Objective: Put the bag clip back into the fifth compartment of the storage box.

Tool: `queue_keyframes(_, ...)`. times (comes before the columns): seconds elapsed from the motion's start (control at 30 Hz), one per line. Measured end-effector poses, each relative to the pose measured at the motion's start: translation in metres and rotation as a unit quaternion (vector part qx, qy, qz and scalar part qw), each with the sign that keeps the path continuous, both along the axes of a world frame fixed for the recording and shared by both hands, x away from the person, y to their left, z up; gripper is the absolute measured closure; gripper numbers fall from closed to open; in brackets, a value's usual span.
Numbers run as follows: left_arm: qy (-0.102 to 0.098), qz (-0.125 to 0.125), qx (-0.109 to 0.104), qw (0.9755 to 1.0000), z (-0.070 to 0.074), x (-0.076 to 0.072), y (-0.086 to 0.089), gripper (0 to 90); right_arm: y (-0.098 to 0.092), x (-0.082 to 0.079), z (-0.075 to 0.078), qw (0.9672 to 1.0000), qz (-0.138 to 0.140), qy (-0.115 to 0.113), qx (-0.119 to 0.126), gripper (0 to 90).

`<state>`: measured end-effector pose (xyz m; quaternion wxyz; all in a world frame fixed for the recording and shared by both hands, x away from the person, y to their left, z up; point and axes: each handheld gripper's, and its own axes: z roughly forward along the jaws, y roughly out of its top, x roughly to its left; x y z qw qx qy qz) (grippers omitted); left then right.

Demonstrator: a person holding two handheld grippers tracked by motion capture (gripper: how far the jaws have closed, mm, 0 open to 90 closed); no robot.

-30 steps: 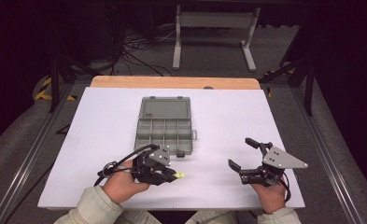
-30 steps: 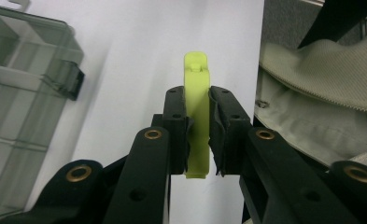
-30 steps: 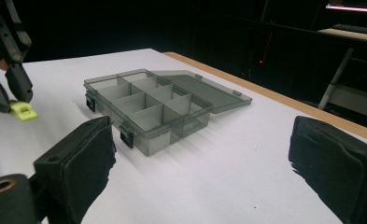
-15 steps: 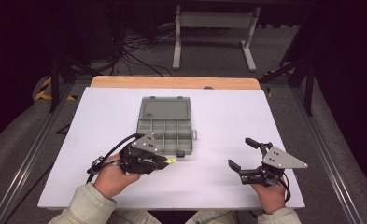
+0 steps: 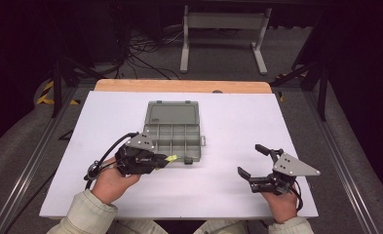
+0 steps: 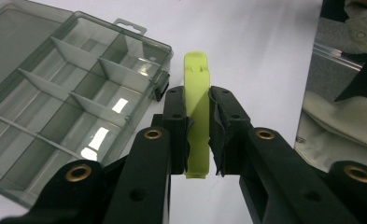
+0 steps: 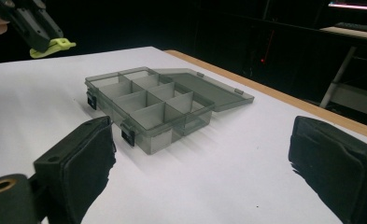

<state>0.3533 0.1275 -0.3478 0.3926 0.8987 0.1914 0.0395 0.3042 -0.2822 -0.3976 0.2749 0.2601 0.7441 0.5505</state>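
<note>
Your left gripper (image 6: 199,135): jaws clamped on yellow-green clip (image 6: 197,93), beside open organizer box (image 5: 172,132). Your right gripper (image 5: 254,162): jaws wide apart, empty.

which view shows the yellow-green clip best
The left gripper view: the clip sits close up, clamped between the left gripper's jaws. In the high view it is a tiny speck; in the right gripper view it is small and far off.

A lab recording bay here: white table (image 5: 238,195) on rails, dark surrounds, floor cables (image 5: 140,53), metal stand (image 5: 223,29) behind.
</note>
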Motion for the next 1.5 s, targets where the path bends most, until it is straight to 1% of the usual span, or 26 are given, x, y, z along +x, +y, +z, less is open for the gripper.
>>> queue_keyframes(0.17, -0.003, 0.021, -0.011, 0.9997, 0.001, 0.001, 0.004, 78.0, -0.001, 0.0, 0.0, 1.0, -0.001, 0.0, 0.001, 7.6)
queue_keyframes(0.23, -0.005, 0.033, -0.012, 0.9994, 0.002, 0.002, 0.006, 78.0, -0.001, 0.0, 0.0, 1.0, -0.001, -0.001, 0.0, 7.6)
queue_keyframes(0.27, -0.005, 0.033, -0.012, 0.9994, 0.002, 0.002, 0.006, 78.0, -0.001, 0.0, 0.0, 1.0, -0.001, 0.0, -0.001, 7.6)
queue_keyframes(0.33, -0.006, 0.046, -0.013, 0.9988, 0.002, 0.004, 0.008, 77.9, -0.001, 0.0, 0.0, 1.0, -0.002, 0.001, 0.0, 7.6)
queue_keyframes(0.37, -0.006, 0.046, -0.013, 0.9988, 0.002, 0.004, 0.008, 77.9, -0.001, 0.0, 0.0, 1.0, -0.002, 0.001, 0.0, 7.6)
queue_keyframes(0.4, -0.006, 0.06, -0.015, 0.9981, 0.002, 0.005, 0.01, 77.9, -0.001, 0.0, 0.0, 1.0, -0.002, 0.001, 0.0, 7.5)
queue_keyframes(0.43, -0.006, 0.067, -0.017, 0.9976, 0.002, 0.005, 0.011, 77.9, -0.001, 0.0, 0.0, 1.0, -0.002, 0.001, 0.001, 7.6)
queue_keyframes(0.5, -0.007, 0.072, -0.017, 0.9972, 0.002, 0.006, 0.012, 77.8, -0.001, 0.0, 0.0, 1.0, -0.003, 0.001, 0.0, 7.6)
queue_keyframes(0.53, -0.007, 0.084, -0.02, 0.9963, 0.002, 0.007, 0.014, 77.8, -0.001, 0.0, 0.0, 1.0, -0.003, 0.001, 0.0, 7.6)
queue_keyframes(0.6, -0.005, 0.092, -0.025, 0.9954, 0.002, 0.008, 0.015, 77.8, -0.001, 0.0, 0.0, 1.0, -0.003, 0.002, 0.0, 7.6)
queue_keyframes(0.67, -0.008, 0.105, -0.025, 0.9941, 0.003, 0.008, 0.017, 77.8, -0.002, 0.001, 0.0, 1.0, -0.002, 0.004, 0.001, 7.6)
queue_keyframes(0.77, -0.008, 0.117, -0.027, 0.9928, 0.002, 0.008, 0.019, 77.8, -0.002, 0.001, 0.0, 1.0, -0.004, 0.005, 0.002, 7.6)
queue_keyframes(0.8, -0.008, 0.117, -0.027, 0.9928, 0.002, 0.008, 0.019, 77.8, -0.002, 0.001, 0.0, 1.0, -0.004, 0.005, 0.002, 7.6)
queue_keyframes(0.83, -0.002, 0.122, -0.029, 0.9921, 0.002, 0.009, 0.02, 77.8, -0.002, 0.001, -0.001, 1.0, -0.004, 0.004, 0.002, 7.6)
queue_keyframes(0.9, -0.002, 0.133, -0.031, 0.9906, 0.002, 0.01, 0.023, 77.8, -0.002, 0.001, 0.0, 1.0, -0.004, 0.005, 0.0, 7.6)
queue_keyframes(1.03, 0.0, 0.147, -0.034, 0.9886, 0.001, 0.012, 0.026, 77.8, -0.002, 0.001, -0.001, 1.0, -0.004, 0.004, 0.002, 7.6)
queue_keyframes(1.1, -0.002, 0.156, -0.031, 0.9873, 0.001, 0.013, 0.028, 77.8, -0.002, 0.001, -0.001, 1.0, -0.004, 0.004, 0.001, 7.6)
queue_keyframes(1.17, 0.0, 0.165, -0.035, 0.9857, 0.0, 0.014, 0.03, 77.8, -0.002, 0.001, 0.0, 1.0, -0.004, 0.005, -0.001, 7.6)
queue_keyframes(1.2, 0.0, 0.165, -0.035, 0.9857, 0.0, 0.014, 0.03, 77.8, -0.002, 0.001, 0.0, 1.0, -0.004, 0.005, -0.001, 7.6)
queue_keyframes(1.23, -0.001, 0.168, -0.035, 0.9851, 0.0, 0.015, 0.031, 77.8, -0.002, 0.001, -0.001, 1.0, -0.004, 0.004, 0.001, 7.6)
queue_keyframes(1.27, 0.003, 0.171, -0.037, 0.9846, 0.0, 0.015, 0.031, 77.8, -0.002, 0.001, -0.001, 1.0, -0.004, 0.004, 0.001, 7.6)
queue_keyframes(1.3, 0.005, 0.18, -0.039, 0.9828, -0.001, 0.016, 0.033, 77.8, -0.002, 0.001, -0.001, 1.0, -0.004, 0.004, 0.001, 7.6)
queue_keyframes(1.33, 0.004, 0.182, -0.038, 0.9826, -0.001, 0.017, 0.034, 77.8, -0.002, 0.001, -0.001, 1.0, -0.004, 0.004, 0.0, 7.6)
queue_keyframes(1.4, 0.008, 0.19, -0.04, 0.9809, -0.002, 0.018, 0.036, 77.8, -0.002, 0.001, -0.001, 1.0, -0.004, 0.005, -0.001, 7.6)
queue_keyframes(1.47, 0.006, 0.195, -0.039, 0.9801, -0.003, 0.019, 0.037, 77.8, -0.002, 0.001, -0.001, 1.0, -0.004, 0.005, -0.001, 7.6)
queue_keyframes(1.5, 0.009, 0.199, -0.04, 0.9792, -0.003, 0.02, 0.038, 77.8, -0.002, 0.001, -0.001, 1.0, -0.005, 0.005, 0.0, 7.6)
